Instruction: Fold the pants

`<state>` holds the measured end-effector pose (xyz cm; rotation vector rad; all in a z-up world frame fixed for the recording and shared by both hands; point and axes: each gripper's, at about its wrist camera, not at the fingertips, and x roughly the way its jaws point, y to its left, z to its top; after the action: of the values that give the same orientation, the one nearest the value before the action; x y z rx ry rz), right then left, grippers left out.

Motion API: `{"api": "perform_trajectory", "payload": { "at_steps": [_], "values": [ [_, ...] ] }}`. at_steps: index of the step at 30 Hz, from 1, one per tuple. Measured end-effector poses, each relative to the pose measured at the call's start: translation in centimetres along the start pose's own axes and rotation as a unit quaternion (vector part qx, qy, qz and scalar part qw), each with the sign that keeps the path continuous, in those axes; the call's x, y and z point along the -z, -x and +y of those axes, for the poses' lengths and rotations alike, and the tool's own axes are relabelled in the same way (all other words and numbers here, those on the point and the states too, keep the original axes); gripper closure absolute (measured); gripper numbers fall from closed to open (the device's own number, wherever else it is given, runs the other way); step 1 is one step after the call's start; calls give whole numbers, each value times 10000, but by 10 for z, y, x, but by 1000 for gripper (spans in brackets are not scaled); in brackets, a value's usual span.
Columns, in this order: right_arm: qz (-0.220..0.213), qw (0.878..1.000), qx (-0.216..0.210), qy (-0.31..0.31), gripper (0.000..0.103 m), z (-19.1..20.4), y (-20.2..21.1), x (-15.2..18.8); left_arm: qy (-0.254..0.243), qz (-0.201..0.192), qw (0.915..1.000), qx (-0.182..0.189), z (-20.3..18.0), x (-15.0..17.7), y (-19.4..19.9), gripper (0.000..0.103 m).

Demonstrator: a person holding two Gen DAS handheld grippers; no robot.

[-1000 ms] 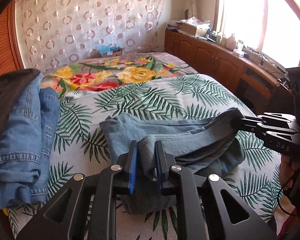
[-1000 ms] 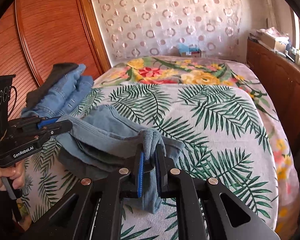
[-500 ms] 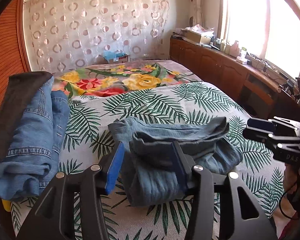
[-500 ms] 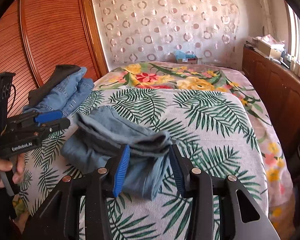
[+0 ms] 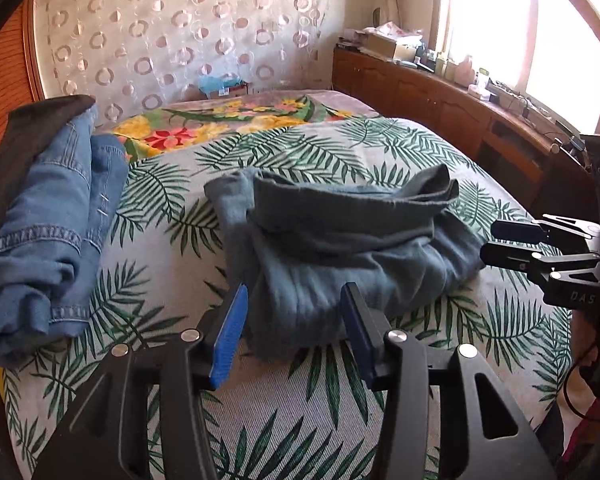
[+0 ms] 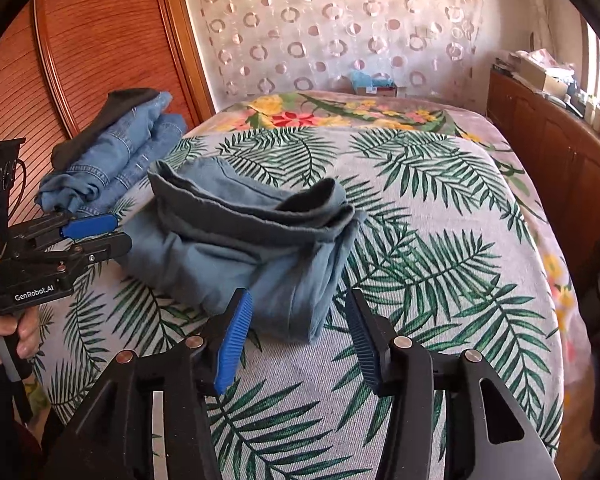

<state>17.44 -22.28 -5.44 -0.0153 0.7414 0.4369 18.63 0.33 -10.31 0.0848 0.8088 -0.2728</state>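
While my left hand-held gripper (image 5: 294, 320) hangs with its blue pads spread wide and nothing between them, the grey-blue pants (image 5: 340, 240) lie in a loose folded bundle on the palm-print bed (image 5: 300, 420), their near edge just past the fingertips. Soft and limp, they sag at every layer, so I judge they will slump unless taken through all the thicknesses at a corner or along the stacked hem. Beside them at far left rests a pile of denim jeans (image 5: 48, 220), apart from the bundle; my right hand-held gripper (image 5: 512, 242) hovers near the bundle's right edge.

Seen from the right wrist, my right hand-held gripper (image 6: 298, 324) is likewise spread and empty, the pants (image 6: 236, 240) resting just ahead on the bed (image 6: 460, 280). Light cloth, not slippery by my reckoning; the thick rolled top edge looks the surest hold. My left hand-held gripper (image 6: 96, 234) sits close to the bundle's left side.
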Motion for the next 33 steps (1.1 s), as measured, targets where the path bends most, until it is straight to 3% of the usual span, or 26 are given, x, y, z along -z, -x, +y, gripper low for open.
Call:
{"api": "perform_trajectory", "payload": {
  "at_steps": [19, 24, 26, 33],
  "values": [
    [303, 9995, -68, 26, 53, -3, -22, -2, -86, 224, 9997, 38, -5, 5, -14, 54],
    [251, 9995, -122, 172, 76, 2, -23, -4, -110, 220, 9997, 66, -5, 5, -15, 54],
    [69, 9997, -100, 226, 91, 3, -19, -3, -64, 223, 9997, 98, -2, 6, -16, 54],
    [-134, 9997, -58, 201, 96, -4, -6, 2, -91, 191, 9996, 212, -3, 6, -13, 76]
  ]
}}
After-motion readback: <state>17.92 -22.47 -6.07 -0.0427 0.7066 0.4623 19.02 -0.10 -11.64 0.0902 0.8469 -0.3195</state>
